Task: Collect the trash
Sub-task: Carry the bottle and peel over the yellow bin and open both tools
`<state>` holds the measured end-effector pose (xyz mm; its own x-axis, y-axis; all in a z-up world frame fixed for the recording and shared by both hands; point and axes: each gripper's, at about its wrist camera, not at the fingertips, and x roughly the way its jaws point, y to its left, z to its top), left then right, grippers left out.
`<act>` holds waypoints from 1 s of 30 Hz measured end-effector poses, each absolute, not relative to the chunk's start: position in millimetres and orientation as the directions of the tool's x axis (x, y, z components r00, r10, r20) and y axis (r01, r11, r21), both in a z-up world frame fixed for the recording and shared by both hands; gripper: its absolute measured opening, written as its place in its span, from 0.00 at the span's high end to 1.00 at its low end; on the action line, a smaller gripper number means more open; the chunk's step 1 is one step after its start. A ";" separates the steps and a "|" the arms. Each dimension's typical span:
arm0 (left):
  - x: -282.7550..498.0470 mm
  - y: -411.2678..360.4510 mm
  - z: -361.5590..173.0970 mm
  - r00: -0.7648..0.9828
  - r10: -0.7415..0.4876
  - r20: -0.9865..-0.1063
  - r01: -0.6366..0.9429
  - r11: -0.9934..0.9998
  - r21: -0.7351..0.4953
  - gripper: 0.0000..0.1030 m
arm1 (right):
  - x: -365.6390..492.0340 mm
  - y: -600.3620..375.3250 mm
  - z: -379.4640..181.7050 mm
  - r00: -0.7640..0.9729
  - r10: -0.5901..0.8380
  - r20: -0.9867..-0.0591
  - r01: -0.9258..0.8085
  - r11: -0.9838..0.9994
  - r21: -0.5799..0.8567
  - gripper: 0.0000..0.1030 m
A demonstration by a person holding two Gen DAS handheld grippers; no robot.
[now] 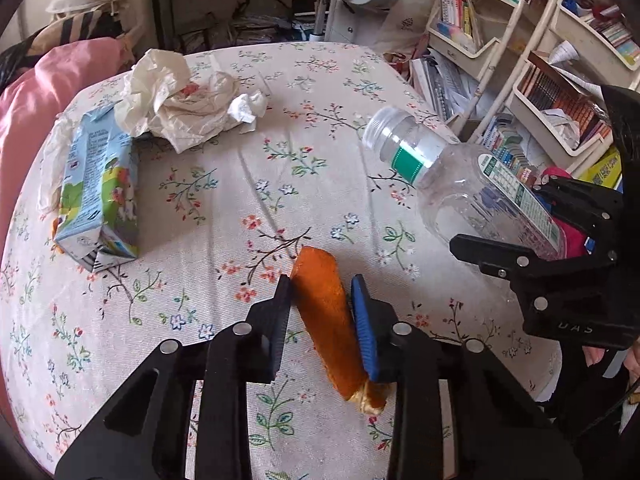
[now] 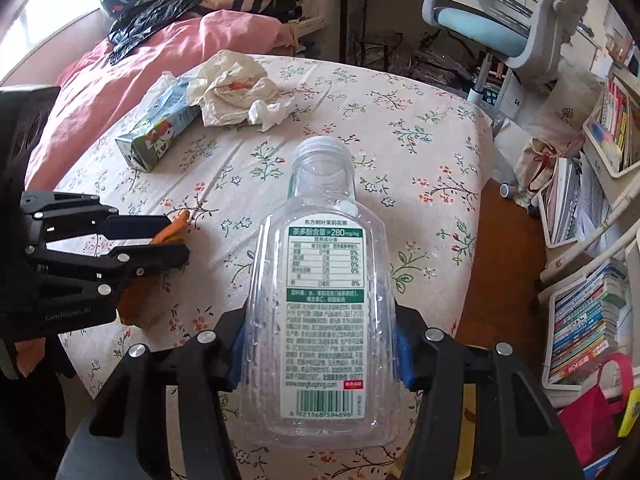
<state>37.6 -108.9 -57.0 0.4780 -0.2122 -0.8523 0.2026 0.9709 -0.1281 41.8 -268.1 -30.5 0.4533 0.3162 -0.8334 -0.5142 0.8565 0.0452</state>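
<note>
We count one plastic bottle (image 2: pixel 320 300), one orange peel (image 1: pixel 328 320), one milk carton (image 1: pixel 100 192), one crumpled bag (image 1: pixel 180 108) and one tissue wad (image 1: pixel 248 108) on the floral cloth (image 1: pixel 224 208). The bottle is clear, empty, capped, with a green and white label. Our right gripper (image 2: pixel 320 344) pinches its lower body, cap pointing away beyond the jaws. Our left gripper (image 1: pixel 320 312) pinches the long peel between its pads, both ends sticking out.
</note>
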 end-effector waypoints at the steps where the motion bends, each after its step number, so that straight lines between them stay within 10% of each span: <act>1: 36.5 -111.8 -55.8 0.486 -0.215 -0.847 0.218 0.968 -0.120 0.77 | 42.0 -269.9 -29.9 0.455 0.325 -0.829 -0.508 0.859 0.058 0.47; 30: 45.4 -134.7 -29.8 0.588 -0.360 -0.724 0.251 0.933 -0.259 0.85 | 23.7 -325.7 -14.8 0.562 0.369 -0.741 -0.408 0.902 0.140 0.47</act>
<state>45.4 -134.7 -29.8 0.5885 -0.3598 -0.7240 0.2512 0.9326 -0.2593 23.7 -325.7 -14.8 0.5616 0.3687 -0.7407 -0.4078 0.9023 0.1400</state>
